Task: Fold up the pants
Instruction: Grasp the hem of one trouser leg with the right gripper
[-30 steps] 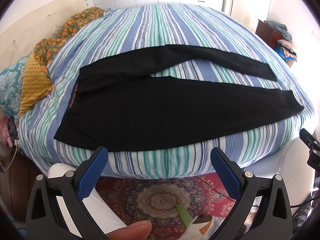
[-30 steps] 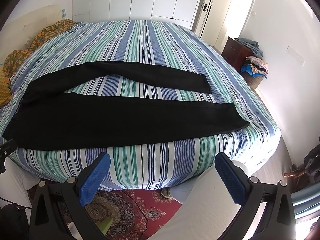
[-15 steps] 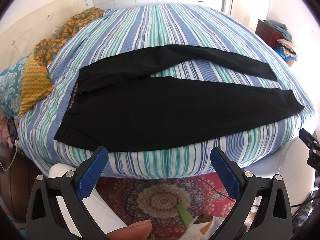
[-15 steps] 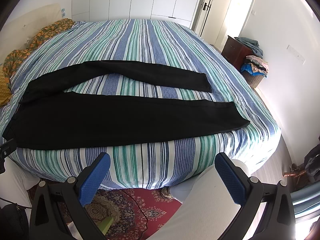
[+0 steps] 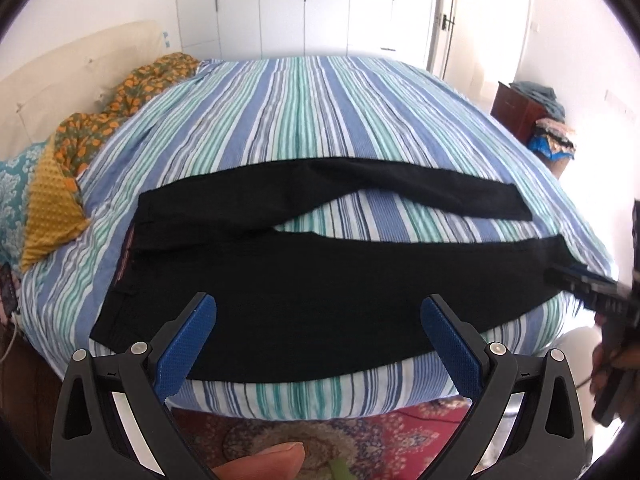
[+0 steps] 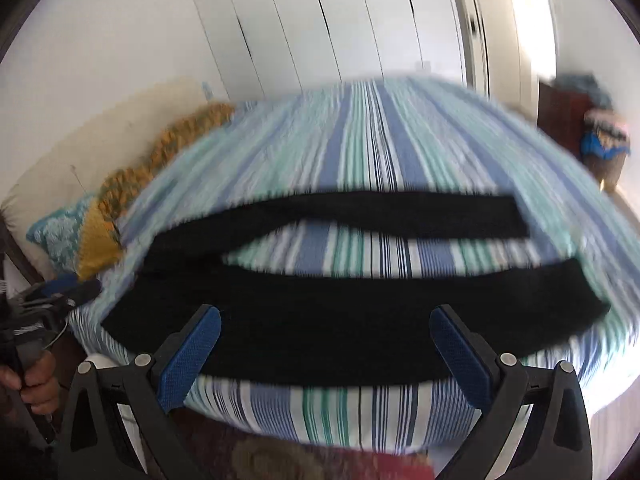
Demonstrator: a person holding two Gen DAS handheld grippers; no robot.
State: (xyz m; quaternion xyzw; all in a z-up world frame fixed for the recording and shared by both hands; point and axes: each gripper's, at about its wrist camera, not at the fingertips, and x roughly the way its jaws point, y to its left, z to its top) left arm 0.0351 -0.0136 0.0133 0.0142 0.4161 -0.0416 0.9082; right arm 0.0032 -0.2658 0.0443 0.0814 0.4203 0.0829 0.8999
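The black pants (image 5: 320,280) lie flat along the striped bed's (image 5: 304,120) near edge, legs splayed, ready for folding. Left claw (image 5: 318,344) and right claw (image 6: 326,346) hover spread wide, empty, before that edge.

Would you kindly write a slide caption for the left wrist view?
Open left gripper above black pants spread flat on a striped bed, legs apart.
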